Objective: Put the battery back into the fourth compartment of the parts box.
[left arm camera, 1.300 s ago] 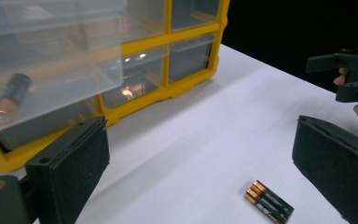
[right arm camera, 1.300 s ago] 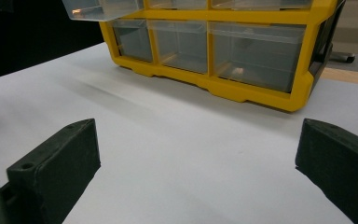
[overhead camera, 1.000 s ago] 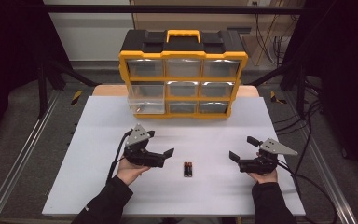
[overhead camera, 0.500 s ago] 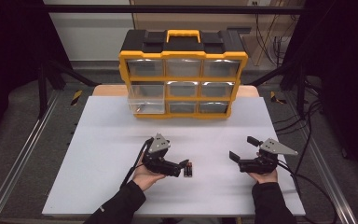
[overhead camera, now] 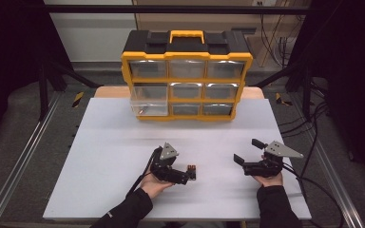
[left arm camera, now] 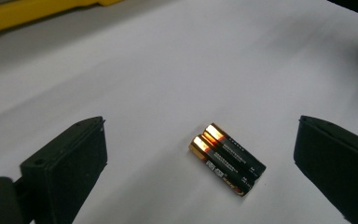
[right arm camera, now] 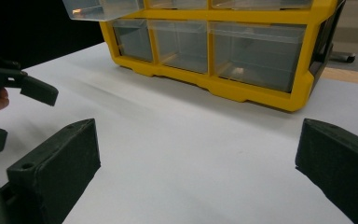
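- Left gripper view: my left gripper [left arm camera: 200, 163], jaws released, straddles the batteries [left arm camera: 227, 158]; I'd lower squarely, then close across both.
- Right gripper [overhead camera: 248, 152] idles, jaws spread.

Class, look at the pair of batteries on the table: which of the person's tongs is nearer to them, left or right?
Left. The left tongs are open right at the batteries, which lie between the jaws. The right tongs hover apart, off to the batteries' right.
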Demonstrator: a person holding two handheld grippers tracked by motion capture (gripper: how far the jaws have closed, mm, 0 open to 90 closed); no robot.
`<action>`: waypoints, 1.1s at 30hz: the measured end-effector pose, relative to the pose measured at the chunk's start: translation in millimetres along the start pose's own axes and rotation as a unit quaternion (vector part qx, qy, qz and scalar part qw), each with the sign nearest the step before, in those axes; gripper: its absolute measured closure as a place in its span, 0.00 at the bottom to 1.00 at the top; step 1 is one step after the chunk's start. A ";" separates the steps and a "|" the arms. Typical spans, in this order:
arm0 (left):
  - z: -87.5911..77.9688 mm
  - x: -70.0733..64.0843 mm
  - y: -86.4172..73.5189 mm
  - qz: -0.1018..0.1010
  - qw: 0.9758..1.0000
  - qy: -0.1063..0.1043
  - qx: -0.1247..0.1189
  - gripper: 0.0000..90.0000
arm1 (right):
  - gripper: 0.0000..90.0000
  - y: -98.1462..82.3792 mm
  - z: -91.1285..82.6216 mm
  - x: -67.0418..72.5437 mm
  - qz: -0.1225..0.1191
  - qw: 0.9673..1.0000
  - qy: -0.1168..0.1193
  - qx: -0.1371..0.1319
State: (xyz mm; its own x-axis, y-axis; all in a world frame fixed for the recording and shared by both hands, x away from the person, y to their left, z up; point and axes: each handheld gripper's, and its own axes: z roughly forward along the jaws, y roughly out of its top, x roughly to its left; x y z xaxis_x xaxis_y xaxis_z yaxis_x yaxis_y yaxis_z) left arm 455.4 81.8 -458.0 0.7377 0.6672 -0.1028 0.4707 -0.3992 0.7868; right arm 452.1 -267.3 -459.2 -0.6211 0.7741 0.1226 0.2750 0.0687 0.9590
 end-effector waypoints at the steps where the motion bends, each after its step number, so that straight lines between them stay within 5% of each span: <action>1: 1.8 -0.2 -0.9 -0.001 1.000 0.004 0.006 0.04 | 0.00 0.0 0.2 -0.2 -0.001 1.000 0.000 -0.001; 11: 12.4 -3.3 -8.6 -0.029 0.999 0.006 0.027 0.25 | 0.00 -0.1 0.4 0.0 0.001 1.000 0.001 0.001; 33: 21.8 -18.9 -12.8 -0.014 0.998 0.035 0.059 0.63 | 0.00 0.1 0.4 -0.2 0.003 1.000 0.000 0.001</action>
State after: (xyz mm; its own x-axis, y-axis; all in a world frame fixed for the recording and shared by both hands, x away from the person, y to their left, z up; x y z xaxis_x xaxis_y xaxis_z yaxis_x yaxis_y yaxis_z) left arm 446.1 60.6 -479.4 0.6893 0.7203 -0.0777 0.5474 -0.4474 0.7072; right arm 452.5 -267.2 -459.3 -0.6189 0.7750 0.1278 0.2794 0.0653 0.9579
